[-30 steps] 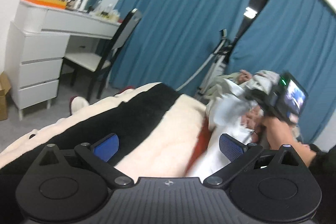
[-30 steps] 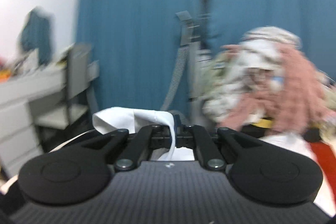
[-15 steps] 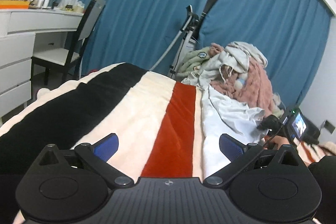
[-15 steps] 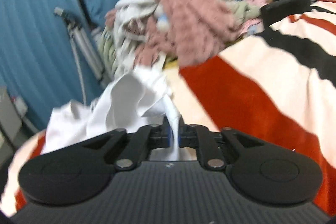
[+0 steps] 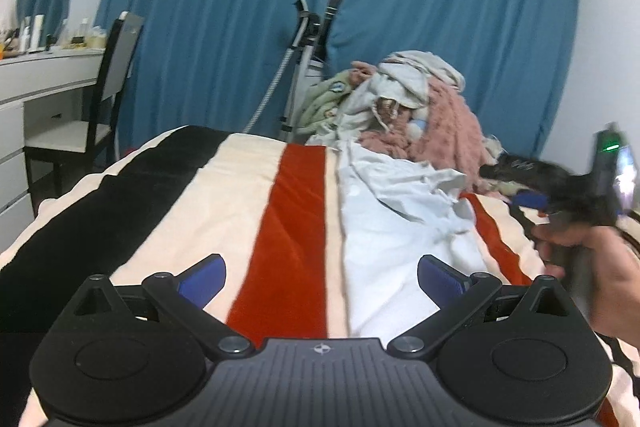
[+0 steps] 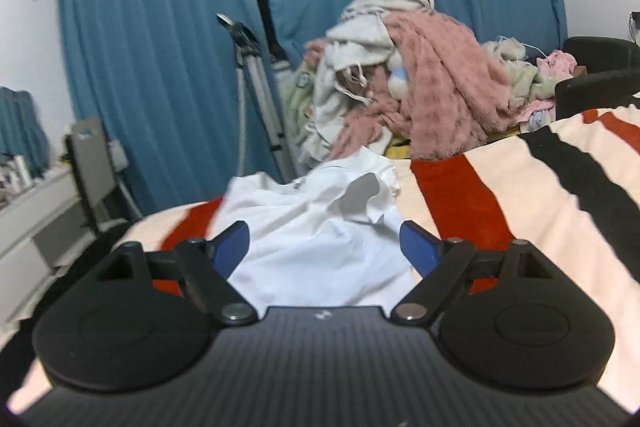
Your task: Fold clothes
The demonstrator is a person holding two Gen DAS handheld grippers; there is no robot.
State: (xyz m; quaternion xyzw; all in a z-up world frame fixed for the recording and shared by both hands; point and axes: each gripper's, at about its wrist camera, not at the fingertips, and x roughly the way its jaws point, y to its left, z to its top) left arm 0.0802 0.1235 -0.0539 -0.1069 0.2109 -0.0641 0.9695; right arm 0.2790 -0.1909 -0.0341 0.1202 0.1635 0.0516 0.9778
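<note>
A crumpled white garment [image 5: 392, 211] [image 6: 320, 227] lies on the striped blanket [image 5: 292, 223] [image 6: 520, 195] of the bed. My left gripper [image 5: 322, 279] is open above the blanket, and the garment's near end lies under its right side. My right gripper [image 6: 325, 247] has its jaws opening; the white garment lies loose on the bed in front of its blue pads, touched by neither. In the left wrist view, the right gripper [image 5: 516, 183] shows blurred at the right edge, held by a hand [image 5: 592, 259], just right of the garment.
A tall pile of clothes [image 5: 404, 111] [image 6: 404, 83], pink, white and green, sits at the far end of the bed. Behind it hang blue curtains [image 5: 224, 27]. A tripod stand [image 5: 300, 75] is by the bed, a chair [image 5: 104, 99] and white dresser [image 5: 24, 107] at left.
The right gripper carried the white garment from the pile down onto the blanket, then opened and let it go. The left gripper swung right, bringing bed and pile into view.
</note>
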